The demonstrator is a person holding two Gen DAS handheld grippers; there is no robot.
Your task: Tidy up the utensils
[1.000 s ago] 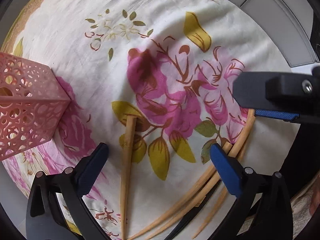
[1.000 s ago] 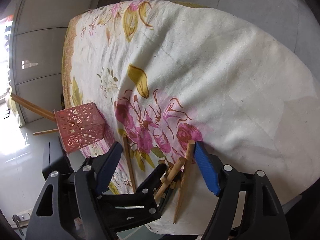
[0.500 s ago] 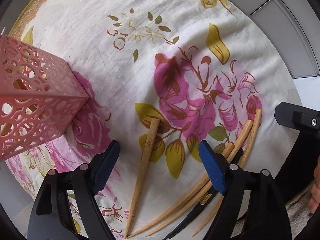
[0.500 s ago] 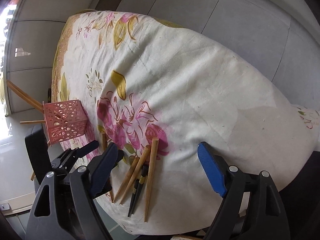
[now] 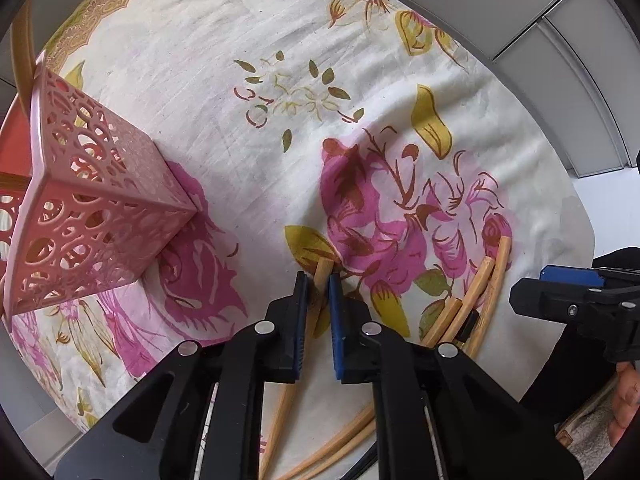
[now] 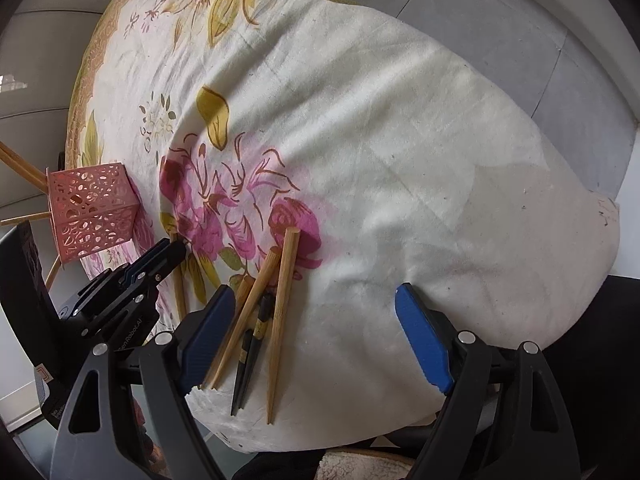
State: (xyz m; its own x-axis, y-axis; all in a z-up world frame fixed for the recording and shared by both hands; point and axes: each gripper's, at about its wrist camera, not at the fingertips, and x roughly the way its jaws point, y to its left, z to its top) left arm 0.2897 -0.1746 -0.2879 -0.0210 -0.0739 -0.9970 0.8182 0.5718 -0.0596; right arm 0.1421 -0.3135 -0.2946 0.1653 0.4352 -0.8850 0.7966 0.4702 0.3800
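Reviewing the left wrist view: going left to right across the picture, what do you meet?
Pink holder → left gripper shut on a single wooden chopstick → bundle of chopsticks lying on the floral cloth → right gripper.

We see a cream tablecloth [image 5: 192,60] printed with magenta roses and olive leaves (gold border beyond) — left of our blue-padded left gripper [image 5: 318,292], a pink lattice-cut holder [image 5: 92,216]; right, tan chopsticks [image 5: 486,284].
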